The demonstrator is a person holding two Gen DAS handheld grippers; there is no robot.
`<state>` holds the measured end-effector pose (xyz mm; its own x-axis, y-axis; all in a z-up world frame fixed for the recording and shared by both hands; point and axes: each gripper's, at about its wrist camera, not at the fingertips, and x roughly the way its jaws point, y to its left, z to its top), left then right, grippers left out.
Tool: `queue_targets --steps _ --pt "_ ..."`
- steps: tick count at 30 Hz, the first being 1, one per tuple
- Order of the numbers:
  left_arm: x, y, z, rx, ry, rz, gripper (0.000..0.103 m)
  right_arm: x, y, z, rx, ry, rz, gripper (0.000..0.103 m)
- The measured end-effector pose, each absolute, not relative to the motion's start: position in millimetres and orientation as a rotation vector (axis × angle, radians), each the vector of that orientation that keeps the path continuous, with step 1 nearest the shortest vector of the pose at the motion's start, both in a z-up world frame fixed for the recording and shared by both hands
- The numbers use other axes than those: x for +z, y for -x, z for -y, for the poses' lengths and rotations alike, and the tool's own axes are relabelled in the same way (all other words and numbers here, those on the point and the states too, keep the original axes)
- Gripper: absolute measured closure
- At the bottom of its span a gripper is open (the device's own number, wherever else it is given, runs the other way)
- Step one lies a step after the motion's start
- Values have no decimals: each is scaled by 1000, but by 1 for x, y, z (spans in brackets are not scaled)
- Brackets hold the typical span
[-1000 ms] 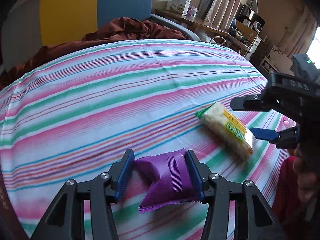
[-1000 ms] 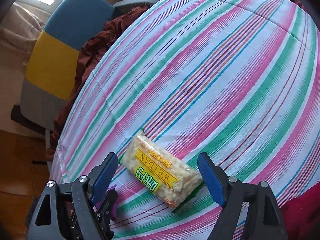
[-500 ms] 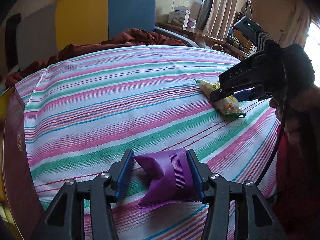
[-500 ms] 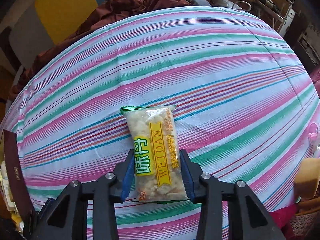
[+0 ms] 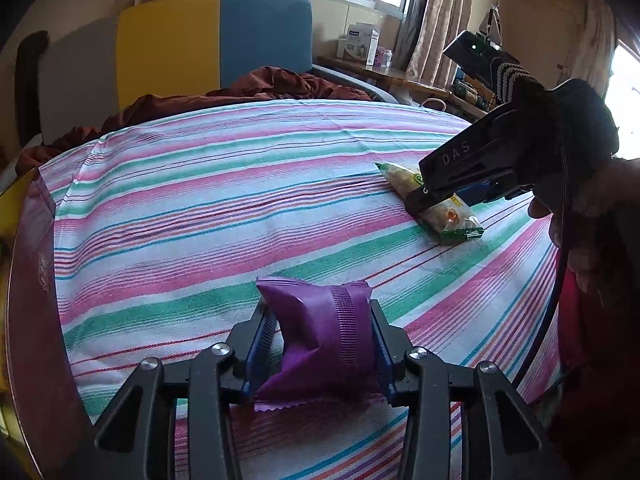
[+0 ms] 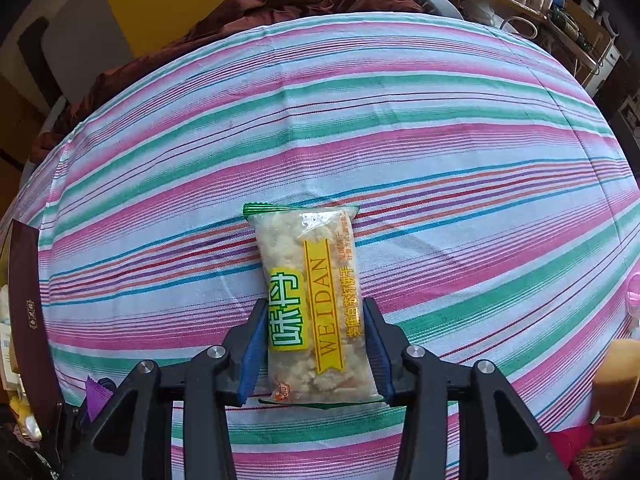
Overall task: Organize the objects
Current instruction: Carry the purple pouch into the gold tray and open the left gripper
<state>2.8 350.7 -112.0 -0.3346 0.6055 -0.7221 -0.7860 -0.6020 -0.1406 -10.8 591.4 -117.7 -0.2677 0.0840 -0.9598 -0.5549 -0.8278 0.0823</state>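
Note:
A purple snack packet [image 5: 316, 344] sits crumpled between the blue pads of my left gripper [image 5: 320, 310], just above the striped tablecloth [image 5: 200, 200]. The jaws are closing and press on both its sides. A clear cracker packet with a yellow and green label [image 6: 312, 280] lies lengthwise on the cloth. My right gripper [image 6: 314, 304] points steeply down over it, pads touching its near half, jaws opening a little. The left wrist view shows the cracker packet [image 5: 452, 220] at the right under the right gripper [image 5: 444, 200].
A dark maroon box [image 5: 28, 280] stands along the table's left edge. Behind the table is a yellow and blue chair [image 5: 212, 36] with a brown blanket [image 5: 260, 84]. A cluttered desk [image 5: 400, 80] is at the back right. A person's hand [image 5: 592, 208] holds the right gripper.
The right gripper rolled into line with the cracker packet and shut around it. The left gripper drew back across the cloth with the purple packet and now pinches it tighter.

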Motion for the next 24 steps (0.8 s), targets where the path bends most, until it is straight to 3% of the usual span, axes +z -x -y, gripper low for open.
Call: queue_targets --steps 16,24 --pt "-103 -14 -340 2071 975 -315 63 -114 7 -606 2158 1567 -534 60" --pt "-56 -23 -313 2158 856 -294 63 -114 5 -617 2160 1565 -533 60"
